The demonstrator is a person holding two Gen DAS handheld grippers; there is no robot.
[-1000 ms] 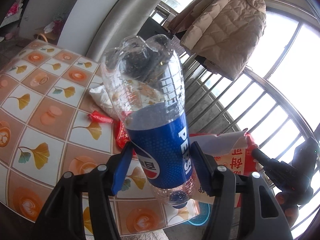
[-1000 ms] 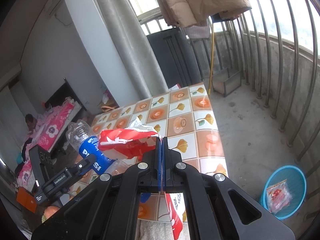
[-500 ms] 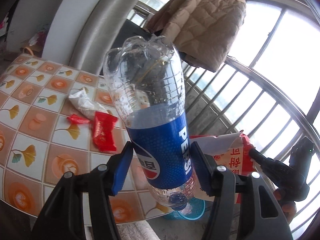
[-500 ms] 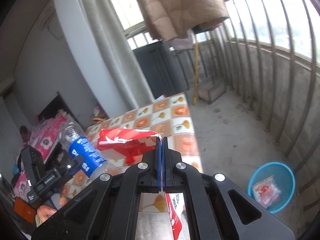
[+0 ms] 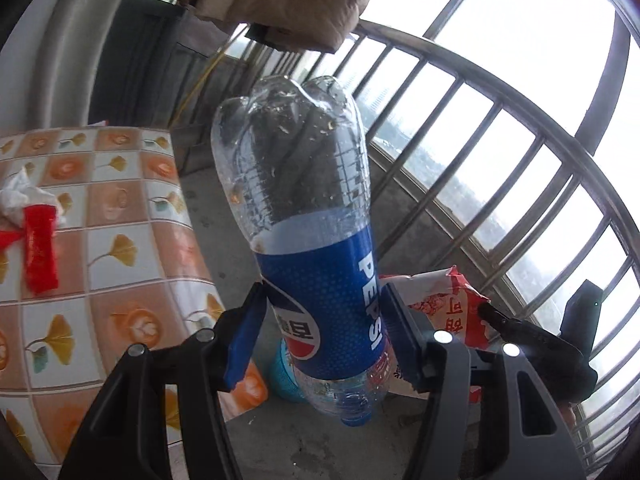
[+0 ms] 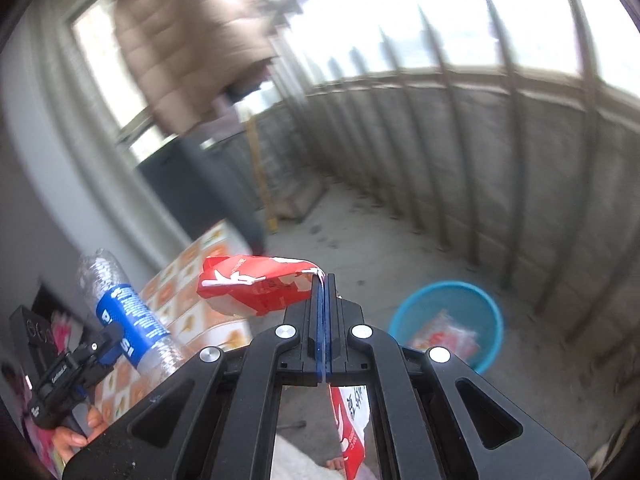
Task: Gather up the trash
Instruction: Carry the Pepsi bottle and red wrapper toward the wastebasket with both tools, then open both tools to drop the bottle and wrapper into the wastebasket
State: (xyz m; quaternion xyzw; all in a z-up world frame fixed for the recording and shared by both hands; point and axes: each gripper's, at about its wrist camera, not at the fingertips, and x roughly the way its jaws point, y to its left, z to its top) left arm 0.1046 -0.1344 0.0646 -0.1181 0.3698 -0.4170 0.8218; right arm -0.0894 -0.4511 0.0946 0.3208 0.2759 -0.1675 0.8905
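Note:
My left gripper is shut on an empty Pepsi bottle, clear with a blue label, held cap downward beyond the table's edge. In the right wrist view the same Pepsi bottle shows at lower left. My right gripper is shut on a red and white snack wrapper, which also shows as the wrapper behind the bottle. A blue trash basket with a wrapper inside stands on the concrete floor, right of and below my right gripper. The basket peeks out under the bottle.
The tiled table is at the left, with a red wrapper and crumpled white paper on it. A metal railing rings the balcony. A beige jacket hangs above. A hand holds the left gripper.
Both grippers have swung right, off the table and out over the balcony floor, each still gripping its item. The blue basket now sits closer and more central in the right wrist view.

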